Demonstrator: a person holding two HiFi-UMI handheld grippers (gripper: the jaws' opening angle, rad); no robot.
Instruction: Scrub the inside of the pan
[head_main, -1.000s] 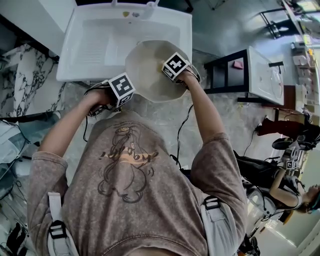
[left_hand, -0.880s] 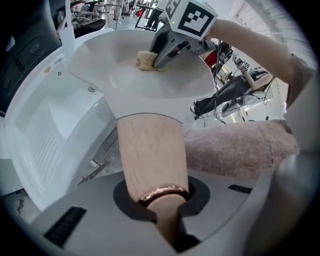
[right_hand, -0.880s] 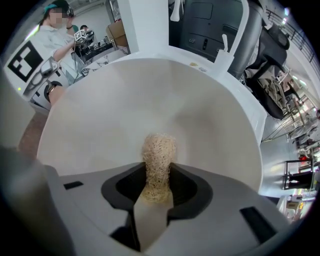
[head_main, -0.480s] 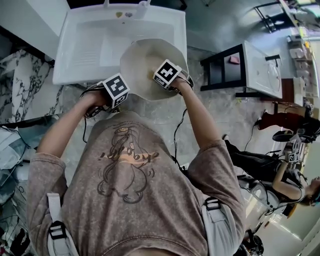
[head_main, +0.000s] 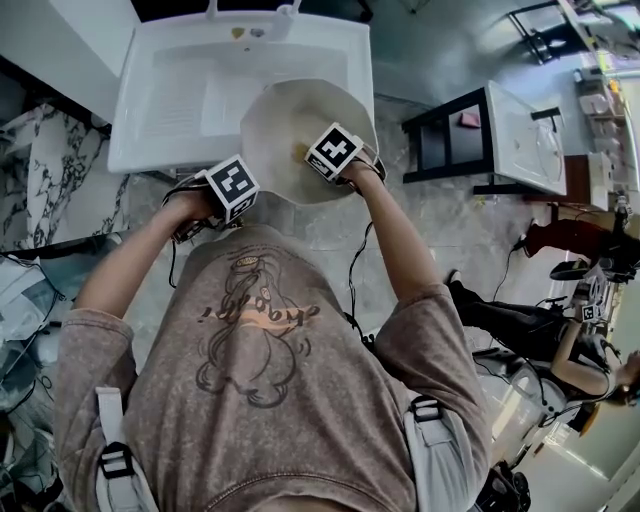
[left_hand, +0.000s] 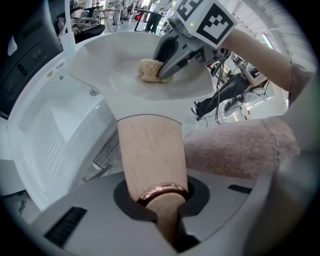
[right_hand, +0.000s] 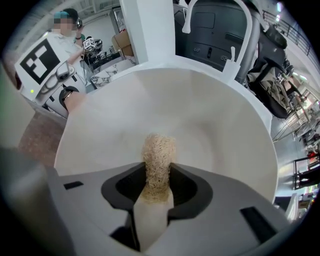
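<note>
A cream pan (head_main: 285, 115) is held over the near right corner of a white sink (head_main: 170, 90). Its pale wooden handle (left_hand: 152, 155) runs back into my left gripper (left_hand: 160, 192), which is shut on it. My right gripper (head_main: 325, 155) reaches into the pan and is shut on a tan fibrous scrubber (right_hand: 158, 160). The scrubber's tip presses on the pan's inner surface (right_hand: 200, 125). In the left gripper view the scrubber (left_hand: 148, 70) sits on the pan floor under the right gripper (left_hand: 172, 57).
A white faucet (right_hand: 200, 10) rises behind the pan at the sink's back edge. A black stand with a white basin (head_main: 500, 140) is to the right on the marbled floor. Another person (head_main: 575, 350) sits at the far right.
My right gripper has slid the scrubber a little toward the near left of the pan. The left gripper keeps hold of the handle, shifting only slightly.
</note>
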